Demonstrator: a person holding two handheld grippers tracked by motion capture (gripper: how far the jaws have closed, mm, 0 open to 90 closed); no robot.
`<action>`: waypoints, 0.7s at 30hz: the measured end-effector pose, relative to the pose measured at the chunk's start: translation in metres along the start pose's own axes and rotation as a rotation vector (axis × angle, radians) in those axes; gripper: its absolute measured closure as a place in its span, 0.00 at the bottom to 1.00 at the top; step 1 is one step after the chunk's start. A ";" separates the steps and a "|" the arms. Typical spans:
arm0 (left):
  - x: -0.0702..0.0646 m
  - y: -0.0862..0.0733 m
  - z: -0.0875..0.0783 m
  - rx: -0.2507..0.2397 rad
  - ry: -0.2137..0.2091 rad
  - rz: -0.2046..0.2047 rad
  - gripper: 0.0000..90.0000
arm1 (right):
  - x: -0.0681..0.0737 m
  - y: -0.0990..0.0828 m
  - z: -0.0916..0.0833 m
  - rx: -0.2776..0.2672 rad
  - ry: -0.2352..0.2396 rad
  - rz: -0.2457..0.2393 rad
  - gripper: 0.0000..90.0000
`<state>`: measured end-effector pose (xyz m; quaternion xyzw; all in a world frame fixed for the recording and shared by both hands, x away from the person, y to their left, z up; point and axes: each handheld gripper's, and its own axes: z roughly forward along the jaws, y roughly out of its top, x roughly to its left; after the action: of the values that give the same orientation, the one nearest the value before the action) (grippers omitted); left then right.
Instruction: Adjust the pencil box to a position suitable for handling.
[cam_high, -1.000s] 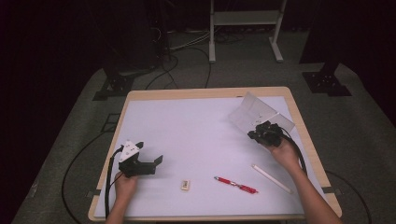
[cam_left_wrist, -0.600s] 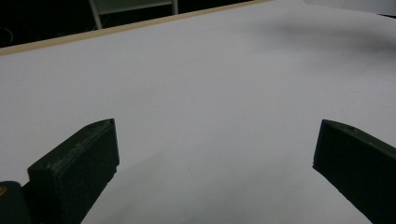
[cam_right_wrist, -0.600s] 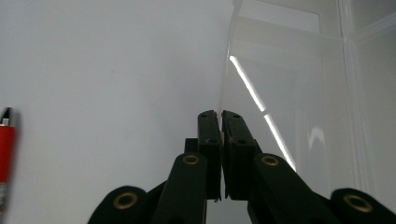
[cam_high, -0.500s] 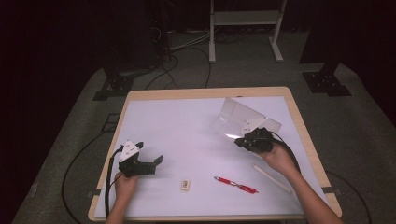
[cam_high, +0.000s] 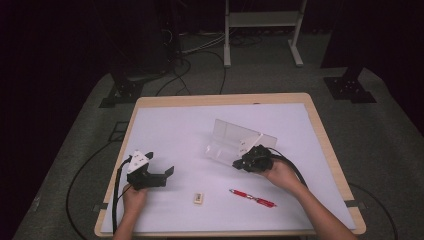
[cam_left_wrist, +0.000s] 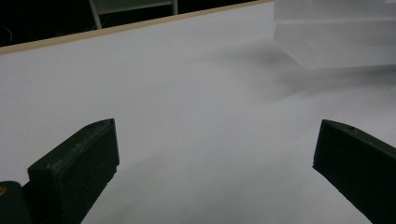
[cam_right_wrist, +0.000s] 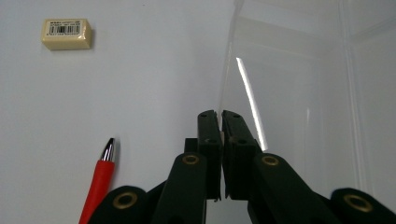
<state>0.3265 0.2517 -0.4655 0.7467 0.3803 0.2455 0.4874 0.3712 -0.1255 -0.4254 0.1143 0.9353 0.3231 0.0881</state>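
My right gripper clamps the clear plastic box by its wall.
The box sits tilted straight ahead of it; my left gripper rests wide open, well apart; the eraser lies beyond the red pen.

Btwn your left gripper and the clear plastic box the white tabletop is bare, so you can pass there; same for the whole far strip. Near edge, middle: eraser and red pen lie in the way, w/ a gap between them. Your right gripper, pinched on the box wall, blocks the centre-right.
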 end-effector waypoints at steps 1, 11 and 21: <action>0.000 0.000 0.000 0.000 0.000 0.000 0.00 | 0.000 0.000 0.000 0.000 0.000 0.000 0.96; 0.000 0.000 0.000 0.000 -0.002 0.000 0.00 | 0.006 0.006 0.026 0.027 0.061 -0.035 0.96; 0.000 0.000 0.000 0.002 -0.002 0.002 0.00 | 0.006 0.003 0.037 0.047 0.075 -0.023 0.96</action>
<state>0.3264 0.2522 -0.4654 0.7477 0.3793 0.2450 0.4869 0.3747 -0.0997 -0.4531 0.0932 0.9465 0.3041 0.0541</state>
